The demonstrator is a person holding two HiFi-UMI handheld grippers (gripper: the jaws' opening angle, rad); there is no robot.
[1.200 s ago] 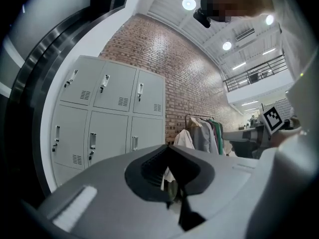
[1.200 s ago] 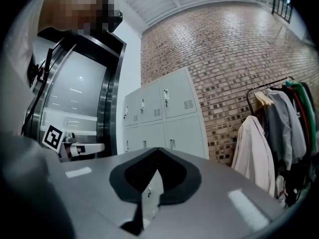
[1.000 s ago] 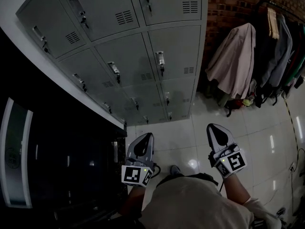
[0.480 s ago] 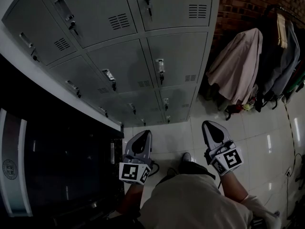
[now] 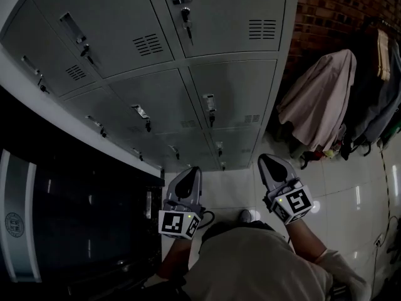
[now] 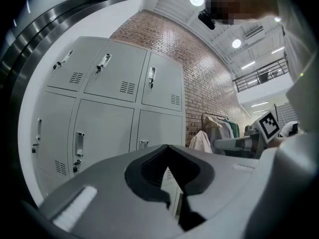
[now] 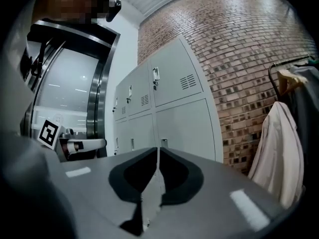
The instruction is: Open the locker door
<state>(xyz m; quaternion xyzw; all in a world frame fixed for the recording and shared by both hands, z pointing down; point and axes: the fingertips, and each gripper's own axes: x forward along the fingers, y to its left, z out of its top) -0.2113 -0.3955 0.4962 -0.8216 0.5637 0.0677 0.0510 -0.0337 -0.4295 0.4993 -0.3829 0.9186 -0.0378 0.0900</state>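
- The bank of lockers (image 5: 219, 99) is seen ahead of both grippers, well apart from them; no door is touched.
- The left gripper (image 5: 190, 174) is held low beside the person's body and pointed toward the lower doors. In the left gripper view its jaws are seen closed tip to tip, with nothing gripped.
- The right gripper (image 5: 267, 162) is held level with the left one, over the tiled floor (image 5: 351, 187) and just off the bank's right edge. Its jaws are nearly together and just beginning to part; only a thin slit is shown between them, and nothing is held.
- The lockers are set in rows of grey metal doors, all shown closed.
- Each door is fitted with a small upright handle (image 5: 209, 105) near one edge and a patch of vent slots (image 5: 262, 29) near the other.
- A brick wall (image 5: 332, 11) and hanging coats (image 5: 316, 99) are seen to the right of the bank.
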